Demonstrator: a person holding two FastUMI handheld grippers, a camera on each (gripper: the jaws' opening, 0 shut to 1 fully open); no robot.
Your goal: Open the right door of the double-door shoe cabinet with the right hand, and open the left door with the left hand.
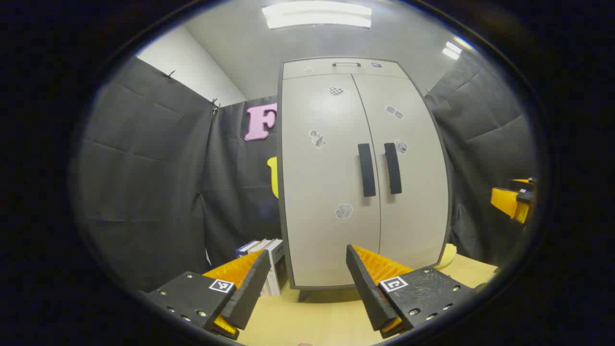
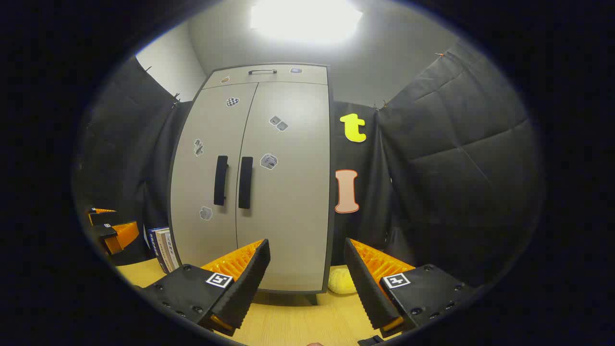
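A tall grey double-door shoe cabinet [image 1: 336,192] [image 2: 269,202] stands on the wooden table, both doors closed. Its two black vertical handles sit side by side at the middle seam: left handle [image 1: 366,169] [image 2: 220,180], right handle [image 1: 392,168] [image 2: 245,182]. My left gripper [image 1: 307,283] is open, low in front of the left door and well short of it. My right gripper [image 2: 307,278] is open too, in front of the right door's lower part and apart from it. The right gripper's orange body [image 1: 514,202] shows at the right edge of the left gripper view; the left gripper [image 2: 113,230] appears at the left edge of the right gripper view.
Several books [image 1: 269,264] [image 2: 161,247] stand against the cabinet's left side. A yellow soft object [image 2: 342,281] [image 1: 447,254] lies on the table [image 1: 307,317] by the cabinet's right foot. Black cloth walls close in on both sides.
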